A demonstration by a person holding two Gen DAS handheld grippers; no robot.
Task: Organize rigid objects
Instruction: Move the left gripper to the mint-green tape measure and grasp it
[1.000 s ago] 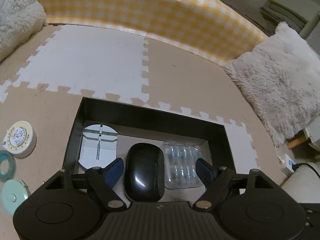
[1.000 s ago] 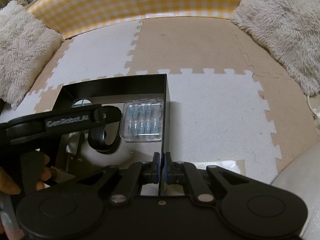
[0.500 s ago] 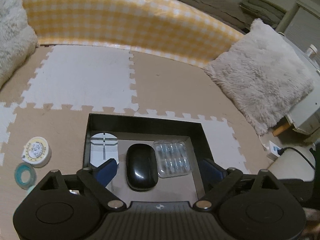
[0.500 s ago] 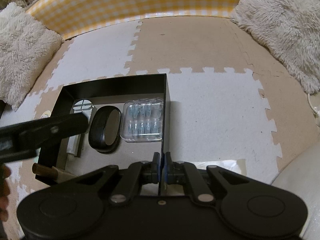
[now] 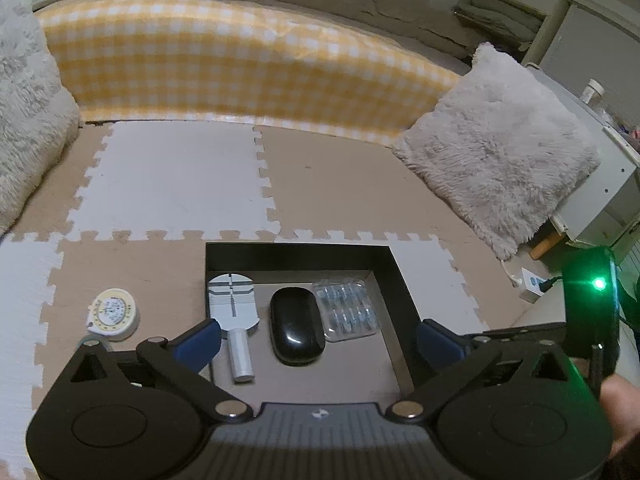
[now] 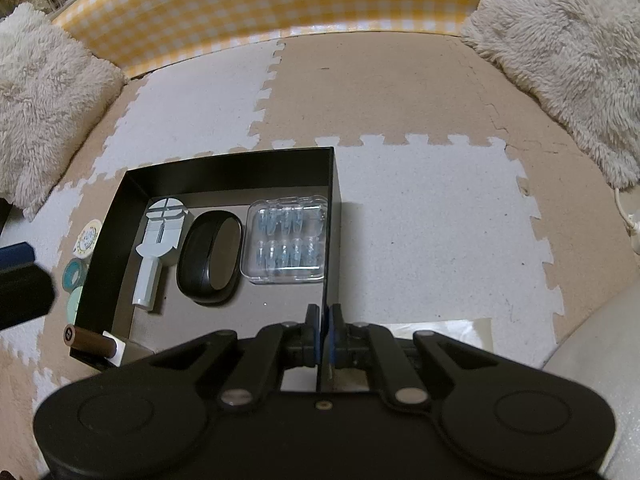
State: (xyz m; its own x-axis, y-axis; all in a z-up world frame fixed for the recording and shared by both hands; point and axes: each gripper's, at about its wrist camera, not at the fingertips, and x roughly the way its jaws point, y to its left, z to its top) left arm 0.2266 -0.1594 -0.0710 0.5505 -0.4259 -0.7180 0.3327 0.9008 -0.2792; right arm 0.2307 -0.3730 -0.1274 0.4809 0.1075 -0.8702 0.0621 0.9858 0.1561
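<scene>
A floor of interlocking foam mats [image 6: 432, 216] in white and tan fills both views, edged at the back by a yellow checked cushion wall [image 5: 240, 76] with a shaggy pale pillow [image 5: 500, 168] at each side. On the mats sits an open black box [image 6: 224, 166], the largest of the things being sorted. The right gripper [image 6: 325, 332] has its jaws pressed together on the box's right-hand wall, pinching the thin black edge between the pads. The left gripper [image 5: 316, 340] hovers over the near side of the box with its blue pads spread wide; its jaws have just been opening, and nothing is gripped between them. Inside the box, side by side, lie a black oval case [image 6: 210, 258] in the middle, a clear plastic case [image 6: 286, 246] of small blue parts at the right wall, and a pale grey tool [image 6: 160, 240] with a round handle at the left. Outside the box to its left, on the mats, are a round cream tape measure [image 5: 113, 314] and smaller teal discs [image 6: 74, 276]. A brown cylinder [image 6: 90, 340] lies at the box's near left corner.
</scene>
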